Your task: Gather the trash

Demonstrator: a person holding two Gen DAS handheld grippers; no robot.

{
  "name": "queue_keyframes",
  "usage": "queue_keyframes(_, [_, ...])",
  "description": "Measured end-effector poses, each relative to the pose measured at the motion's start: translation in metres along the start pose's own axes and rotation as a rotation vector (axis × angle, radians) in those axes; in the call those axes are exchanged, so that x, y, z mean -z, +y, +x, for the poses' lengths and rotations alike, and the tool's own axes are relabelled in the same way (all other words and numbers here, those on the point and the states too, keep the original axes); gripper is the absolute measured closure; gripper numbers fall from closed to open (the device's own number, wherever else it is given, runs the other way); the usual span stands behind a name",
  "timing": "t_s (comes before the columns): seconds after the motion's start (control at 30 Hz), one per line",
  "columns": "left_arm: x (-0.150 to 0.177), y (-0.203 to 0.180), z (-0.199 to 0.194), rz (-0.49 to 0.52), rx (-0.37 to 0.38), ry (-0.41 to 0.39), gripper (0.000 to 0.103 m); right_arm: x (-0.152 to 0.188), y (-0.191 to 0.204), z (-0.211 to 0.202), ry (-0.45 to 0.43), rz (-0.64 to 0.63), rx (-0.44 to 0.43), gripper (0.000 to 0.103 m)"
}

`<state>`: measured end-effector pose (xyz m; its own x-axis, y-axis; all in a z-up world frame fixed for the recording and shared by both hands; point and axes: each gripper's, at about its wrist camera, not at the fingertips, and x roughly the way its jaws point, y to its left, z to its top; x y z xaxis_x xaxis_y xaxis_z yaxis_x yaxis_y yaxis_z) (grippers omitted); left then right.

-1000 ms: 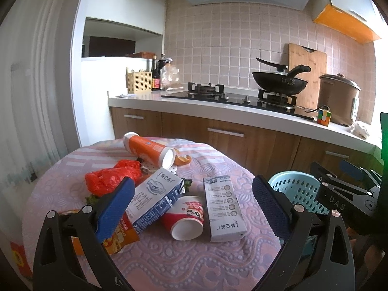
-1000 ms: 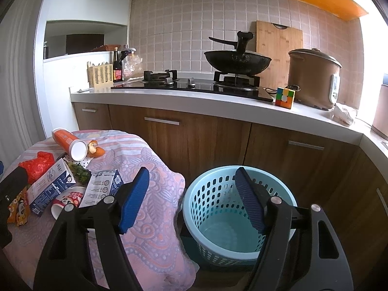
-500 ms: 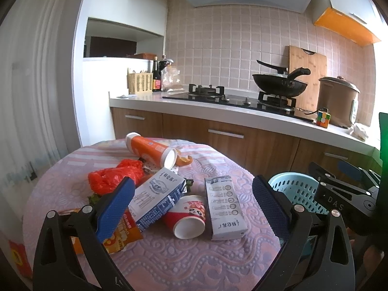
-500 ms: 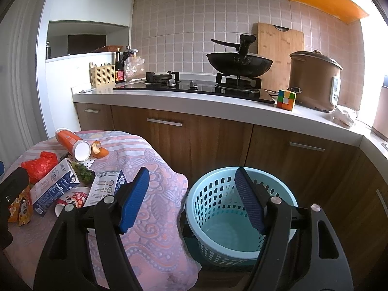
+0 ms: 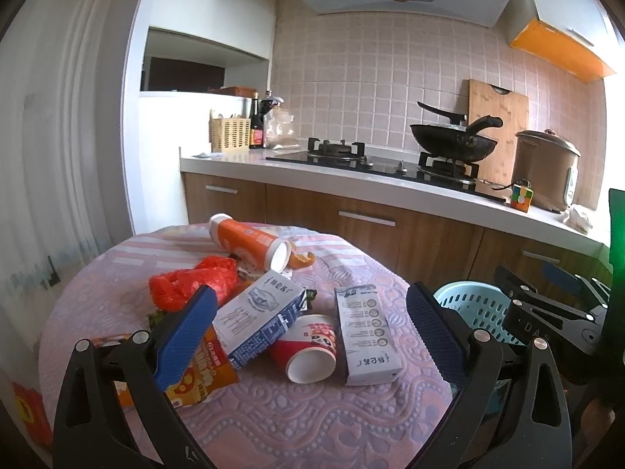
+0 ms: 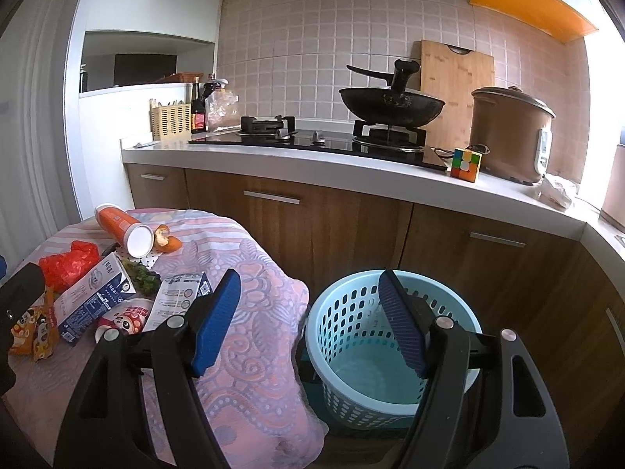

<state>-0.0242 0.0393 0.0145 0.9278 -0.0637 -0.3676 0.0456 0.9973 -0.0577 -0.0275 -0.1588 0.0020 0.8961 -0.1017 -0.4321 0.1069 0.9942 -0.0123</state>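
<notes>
Trash lies on a round table with a pink cloth (image 5: 297, 422): an orange tube (image 5: 246, 238), a red plastic bag (image 5: 187, 285), two milk cartons (image 5: 261, 316) (image 5: 365, 336), a red paper cup (image 5: 306, 348), an orange snack packet (image 5: 199, 375) and orange peel (image 5: 302, 261). My left gripper (image 5: 308, 336) is open and empty, hovering above the pile. My right gripper (image 6: 308, 320) is open and empty, above the gap between the table and an empty light blue basket (image 6: 390, 348) on the floor. The same trash shows in the right wrist view (image 6: 93, 297).
A kitchen counter (image 6: 351, 164) with wooden cabinets runs behind the table and basket. It holds a gas stove with a black wok (image 6: 390, 105), a brown rice cooker (image 6: 508, 133), a colour cube (image 6: 465, 164) and a cutting board. The basket also shows in the left wrist view (image 5: 472, 305).
Both grippers have lifted slightly and drifted back, so the table and basket sit a little lower in view. Nothing was grasped or moved.
</notes>
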Motion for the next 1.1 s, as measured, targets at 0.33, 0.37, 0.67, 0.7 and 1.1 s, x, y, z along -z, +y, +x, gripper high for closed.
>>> queue_keyframes(0.33, [0.001,0.003,-0.001,-0.006,-0.002,-0.002,0.009,0.001,0.004,0.001,0.004,-0.008,-0.003,0.035])
queue_keyframes(0.37, [0.001,0.004,-0.001,-0.006,-0.001,-0.002,0.009,0.001,0.004,0.001,0.005,-0.008,-0.005,0.035])
queue_keyframes(0.67, [0.005,0.008,-0.001,-0.013,-0.031,0.002,0.009,0.002,0.006,0.002,0.009,-0.004,-0.022,0.044])
queue_keyframes(0.7, [0.007,0.011,-0.002,-0.020,-0.040,0.002,0.009,0.003,0.007,0.003,0.012,-0.006,-0.025,0.048])
queue_keyframes(1.1, [0.040,0.136,-0.029,-0.189,-0.262,0.083,0.009,0.016,0.046,0.015,0.067,-0.052,-0.139,0.060])
